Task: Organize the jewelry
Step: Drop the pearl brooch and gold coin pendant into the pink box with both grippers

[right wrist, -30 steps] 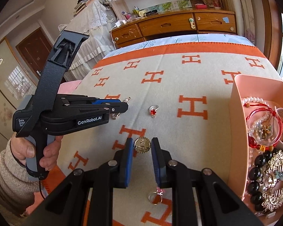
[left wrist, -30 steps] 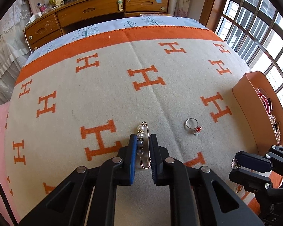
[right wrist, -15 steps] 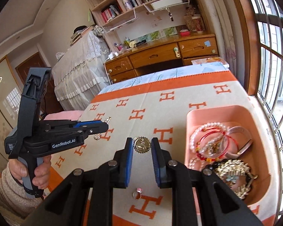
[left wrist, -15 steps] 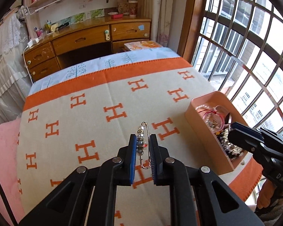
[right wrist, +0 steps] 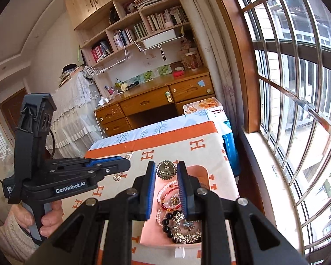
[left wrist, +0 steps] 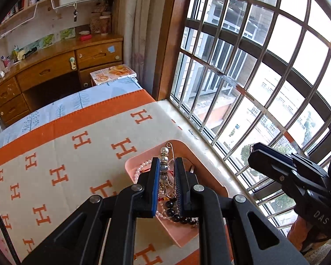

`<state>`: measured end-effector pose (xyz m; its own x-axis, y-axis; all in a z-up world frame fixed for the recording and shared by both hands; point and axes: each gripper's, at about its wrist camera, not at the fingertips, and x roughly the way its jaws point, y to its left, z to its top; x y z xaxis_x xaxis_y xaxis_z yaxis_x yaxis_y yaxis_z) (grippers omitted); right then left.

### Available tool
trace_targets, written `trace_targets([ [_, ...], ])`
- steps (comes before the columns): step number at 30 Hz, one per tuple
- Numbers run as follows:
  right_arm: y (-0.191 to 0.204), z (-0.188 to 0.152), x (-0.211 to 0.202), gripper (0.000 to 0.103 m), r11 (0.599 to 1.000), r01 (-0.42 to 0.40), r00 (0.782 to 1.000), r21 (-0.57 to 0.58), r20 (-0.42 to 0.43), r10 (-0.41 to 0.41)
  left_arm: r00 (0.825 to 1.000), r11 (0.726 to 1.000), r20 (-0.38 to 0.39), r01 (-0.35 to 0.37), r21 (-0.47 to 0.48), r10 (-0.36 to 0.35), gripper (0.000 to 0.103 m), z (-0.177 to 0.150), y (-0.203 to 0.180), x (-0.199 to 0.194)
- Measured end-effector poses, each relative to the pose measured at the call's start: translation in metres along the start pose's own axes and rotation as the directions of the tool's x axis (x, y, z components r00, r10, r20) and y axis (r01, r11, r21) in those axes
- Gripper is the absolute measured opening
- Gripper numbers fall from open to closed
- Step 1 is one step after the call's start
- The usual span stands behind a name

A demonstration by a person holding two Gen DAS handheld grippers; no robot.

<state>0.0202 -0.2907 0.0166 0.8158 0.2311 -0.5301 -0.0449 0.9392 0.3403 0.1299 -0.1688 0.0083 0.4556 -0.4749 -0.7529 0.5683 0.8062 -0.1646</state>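
**Two pieces held above the jewelry box**

Two grippers are seen at once, each clamped on one piece. In the left wrist view, the left gripper is closed on a gold pin strung with pearls, whose top pokes out beyond the blue pads. Beneath it, the pink box is seen on the cream blanket with orange H marks, near the barred window. The box is filled with pearl strands, red cord and black beads.

In the right wrist view, the right gripper is closed on a round gold brooch, gripped at its edges between the pads. The brooch is held over the far end of the same box, where bracelets and a glittering ornament are heaped. The left gripper's handle is grasped by a hand in a knitted sleeve, at the left of this view.
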Motion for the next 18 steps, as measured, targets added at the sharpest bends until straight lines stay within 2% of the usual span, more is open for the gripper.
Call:
trace_targets([
  [6,-0.021,-0.024,0.026,0.019,0.998,-0.01,0.995,0.055,-0.094,0.015,0.995,1.0,-0.1,-0.021,-0.002,0.021,0.011,-0.006,-0.006,0.049],
  [12,-0.031,-0.032,0.059,0.019,0.998,0.003,0.986,0.068,-0.164,0.008,0.988,0.999,-0.151,-0.048,-0.025,0.043,0.012,-0.007,0.003,0.072],
  [14,-0.033,-0.029,0.07,0.02,0.997,0.008,0.985,0.075,-0.17,0.005,0.985,0.998,-0.167,-0.052,-0.039,0.045,0.021,-0.007,0.008,0.076],
  [16,-0.037,-0.025,0.08,0.02,0.995,0.021,0.985,0.095,-0.171,-0.004,0.984,0.997,-0.173,-0.052,-0.052,0.042,0.049,-0.007,0.012,0.076],
  [18,-0.041,-0.023,0.089,0.02,0.992,0.03,0.983,0.123,-0.185,-0.006,0.986,0.996,-0.154,-0.067,-0.058,0.058,0.064,-0.006,0.015,0.069],
])
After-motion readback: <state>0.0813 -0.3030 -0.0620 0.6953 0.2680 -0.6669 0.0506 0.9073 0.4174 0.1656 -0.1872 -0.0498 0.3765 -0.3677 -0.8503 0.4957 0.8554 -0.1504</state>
